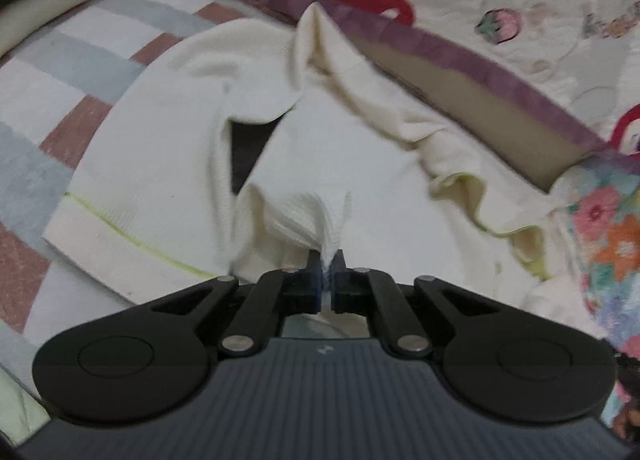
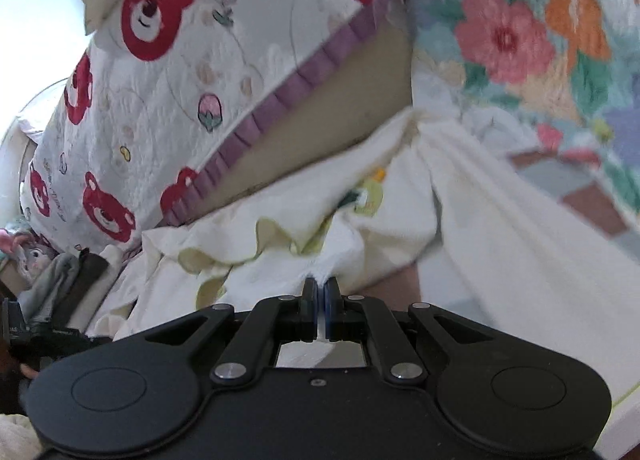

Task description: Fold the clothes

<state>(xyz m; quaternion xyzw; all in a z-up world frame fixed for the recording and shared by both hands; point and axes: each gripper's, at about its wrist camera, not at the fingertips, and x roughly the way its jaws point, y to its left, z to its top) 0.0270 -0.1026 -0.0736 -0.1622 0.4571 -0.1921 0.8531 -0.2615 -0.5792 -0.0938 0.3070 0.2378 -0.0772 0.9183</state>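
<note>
**A:** Starting close in on the left side: the left gripper (image 1: 327,256) is clenching a bunch of the cream garment (image 1: 160,132), its jaws pressed together with ribbed cloth pinched between them.

**B:** And the right gripper (image 2: 320,284) is doing the same, jaws nearly meeting on a small tuck of that white cloth (image 2: 500,240), just under the scalloped yellow-green trim (image 2: 256,244).

**A:** Moving out a little, the garment is lying spread over the checked blanket (image 1: 60,72), a thin yellow-green line (image 1: 120,228) running along its hem, a dark opening (image 1: 248,148) showing where two layers are parting.

**B:** From the right wrist, the cloth is stretching up and away in a taut fold, and the floral quilt (image 2: 512,40) is sitting right beside it.

**A:** Farther back, one peak of cloth is rising against the purple ruffled edge (image 1: 460,52).

**B:** Beyond that ruffle, the bear-print quilt (image 2: 152,60) is filling the background. At far left some dark and grey items (image 2: 60,284) are piled up, too blurred to call.
</note>
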